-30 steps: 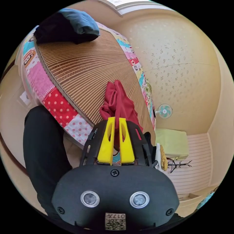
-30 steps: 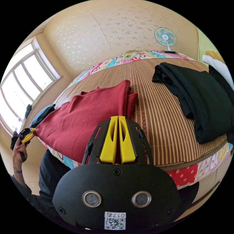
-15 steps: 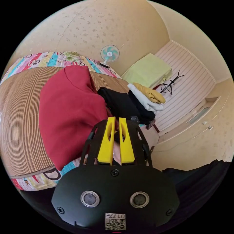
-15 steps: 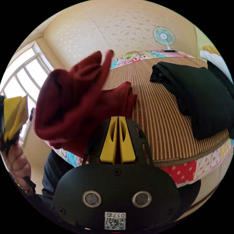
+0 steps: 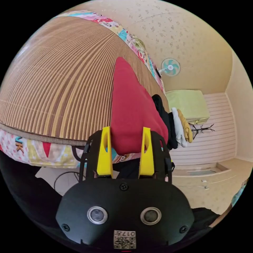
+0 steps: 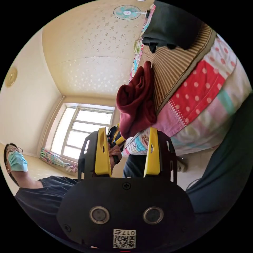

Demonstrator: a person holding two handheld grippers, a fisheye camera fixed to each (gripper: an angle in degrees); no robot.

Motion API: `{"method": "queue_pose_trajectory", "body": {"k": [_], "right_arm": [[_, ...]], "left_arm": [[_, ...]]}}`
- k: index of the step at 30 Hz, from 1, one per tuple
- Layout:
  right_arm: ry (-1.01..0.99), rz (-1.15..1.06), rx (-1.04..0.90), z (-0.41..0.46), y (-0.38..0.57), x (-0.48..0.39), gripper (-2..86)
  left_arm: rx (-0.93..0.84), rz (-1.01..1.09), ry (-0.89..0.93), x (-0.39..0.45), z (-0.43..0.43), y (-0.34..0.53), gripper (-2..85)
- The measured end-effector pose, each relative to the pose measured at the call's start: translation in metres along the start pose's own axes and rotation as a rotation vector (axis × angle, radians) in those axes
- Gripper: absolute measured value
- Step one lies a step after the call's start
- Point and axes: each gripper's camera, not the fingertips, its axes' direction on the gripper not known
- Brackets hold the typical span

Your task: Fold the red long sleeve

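Observation:
The red long sleeve [image 5: 131, 105] lies folded over on the striped mat [image 5: 58, 79] of the bed, its near end hanging a little past the mat's edge. My left gripper [image 5: 126, 129] is open, one yellow jaw on each side of that near end and apart from it. In the right gripper view the red long sleeve [image 6: 138, 100] sits bunched at the bed's edge. My right gripper [image 6: 127, 129] is open below it, with nothing between its jaws. The left gripper [image 6: 116, 135] and the hand holding it show beyond, under the garment.
Black clothes [image 5: 163, 116] lie on the mat beside the red garment, with white and yellow clothes [image 5: 181, 126] behind them. A patchwork quilt [image 6: 205, 87] hangs over the bed's side. A fan [image 5: 170, 67] stands by the wall. A person in dark clothes [image 6: 39, 192] stands close to the bed.
Both grippers were shut on the red long sleeve and have opened and let it go. The lifted half has come down over the rest. Both cameras have swung.

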Motion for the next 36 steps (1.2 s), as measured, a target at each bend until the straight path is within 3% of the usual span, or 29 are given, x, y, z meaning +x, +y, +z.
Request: {"method": "queue_pose_trajectory", "body": {"k": [7,11,13,16,20,23,25,28,30,32,36], "right_arm": [[-0.145,0.093,0.016,0.003,-0.027,0.001,24.3],[-0.257,0.128,-0.064,-0.016,-0.038,-0.021,15.4],[-0.268,0.023,-0.088,-0.027,-0.034,-0.054,13.4],[-0.348,-0.133,-0.05,-0.048,-0.041,-0.103,12.2],[-0.448,-0.41,0.072,-0.08,-0.11,-0.164,12.1],[-0.377,-0.549,0.189,-0.107,-0.171,-0.194,12.2],[-0.297,-0.505,0.277,-0.122,-0.208,-0.184,12.4],[-0.128,-0.149,0.46,-0.145,-0.24,-0.119,12.5],[0.077,0.062,0.605,-0.162,-0.216,-0.055,12.4],[0.233,0.144,0.624,-0.165,-0.182,-0.013,11.3],[0.283,0.095,0.603,-0.143,-0.097,0.031,4.5]], "left_arm": [[-0.361,0.183,0.046,0.035,0.038,0.05,10.2],[-0.41,0.333,0.091,0.06,0.029,0.088,10.0],[-0.496,0.549,0.073,0.095,0.01,0.104,9.9],[-0.458,0.755,0.057,0.13,-0.025,0.128,8.9],[-0.398,0.803,0.031,0.138,-0.043,0.135,12.0],[-0.369,0.756,-0.001,0.129,-0.044,0.131,12.5],[-0.357,0.725,0.029,0.121,-0.047,0.13,12.7],[-0.329,0.674,0.004,0.105,-0.051,0.129,12.6],[-0.308,0.629,-0.04,0.093,-0.055,0.128,12.6],[-0.276,0.567,-0.096,0.077,-0.063,0.124,12.7],[-0.107,0.409,-0.387,0.03,-0.117,0.102,12.9]]}}
